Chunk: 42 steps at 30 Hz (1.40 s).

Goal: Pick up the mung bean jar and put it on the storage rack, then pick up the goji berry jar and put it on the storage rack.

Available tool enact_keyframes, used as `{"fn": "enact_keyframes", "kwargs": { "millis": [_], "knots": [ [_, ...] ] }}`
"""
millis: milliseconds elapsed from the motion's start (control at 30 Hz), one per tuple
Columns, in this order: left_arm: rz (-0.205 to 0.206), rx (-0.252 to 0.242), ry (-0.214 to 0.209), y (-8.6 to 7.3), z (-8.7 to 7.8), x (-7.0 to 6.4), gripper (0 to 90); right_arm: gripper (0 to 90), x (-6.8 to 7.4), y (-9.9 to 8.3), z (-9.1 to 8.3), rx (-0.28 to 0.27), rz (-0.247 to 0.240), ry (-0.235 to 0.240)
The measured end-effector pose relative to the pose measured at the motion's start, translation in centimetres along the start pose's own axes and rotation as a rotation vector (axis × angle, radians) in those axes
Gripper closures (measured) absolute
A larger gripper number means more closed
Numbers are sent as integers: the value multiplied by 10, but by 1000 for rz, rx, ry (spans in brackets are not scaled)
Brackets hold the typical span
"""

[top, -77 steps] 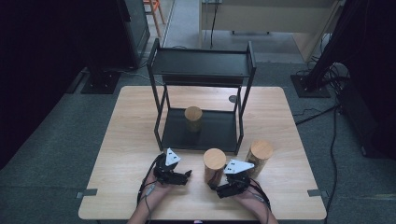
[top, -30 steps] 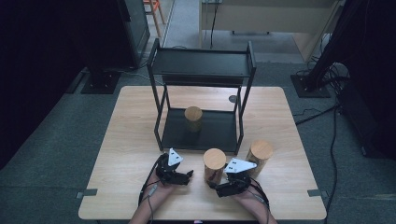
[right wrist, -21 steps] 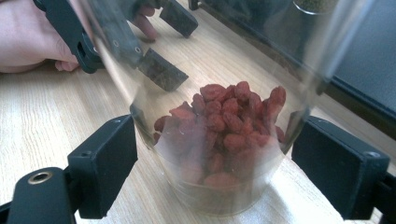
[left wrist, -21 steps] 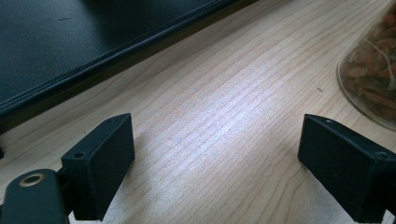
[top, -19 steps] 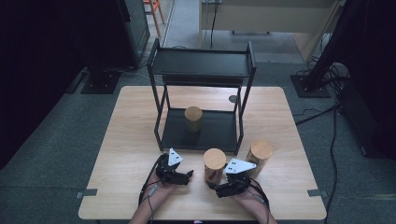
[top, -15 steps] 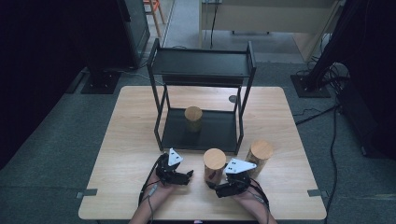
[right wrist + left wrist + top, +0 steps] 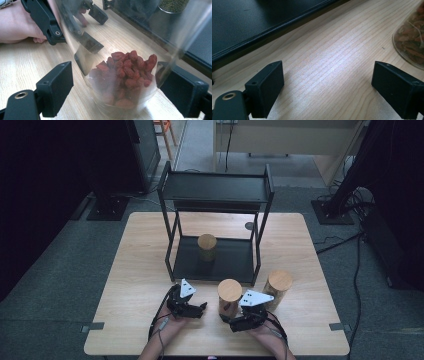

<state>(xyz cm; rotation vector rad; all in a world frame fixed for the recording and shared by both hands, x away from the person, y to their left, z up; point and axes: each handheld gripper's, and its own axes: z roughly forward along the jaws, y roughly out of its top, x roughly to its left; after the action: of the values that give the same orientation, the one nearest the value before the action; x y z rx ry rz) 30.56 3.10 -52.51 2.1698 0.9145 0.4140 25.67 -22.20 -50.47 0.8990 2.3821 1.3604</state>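
Three cork-lidded jars on my table: nearest jar (image 7: 229, 297) sits at the front edge between my grippers, second jar (image 7: 277, 287) just right of it, third jar (image 7: 206, 246) on the lower shelf of the black rack (image 7: 216, 195). My right gripper (image 7: 115, 87) has its jaws spread wide on either side of the nearest jar, red dried berries (image 7: 123, 72) inside, pads not touching the glass as far as I can tell. My left gripper (image 7: 327, 85) rests low over bare wood, jaws apart, nothing between them, jar glass at its right edge.
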Motion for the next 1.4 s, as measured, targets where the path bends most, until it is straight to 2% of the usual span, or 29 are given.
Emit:
{"fn": "enact_keyframes", "kwargs": {
  "millis": [367,800,1033,1400],
  "knots": [
    [0,0,0,0,0,0,112,140,0,4,-2,-3,3,-26],
    [1,1,0,0,0,0,112,140,7,7,-4,-39,-22,-48],
    [1,1,0,0,0,0,112,140,8,7,-3,-51,-20,-54],
    [1,1,0,0,0,0,112,141,6,11,-3,-21,-32,-62]
  ]
}}
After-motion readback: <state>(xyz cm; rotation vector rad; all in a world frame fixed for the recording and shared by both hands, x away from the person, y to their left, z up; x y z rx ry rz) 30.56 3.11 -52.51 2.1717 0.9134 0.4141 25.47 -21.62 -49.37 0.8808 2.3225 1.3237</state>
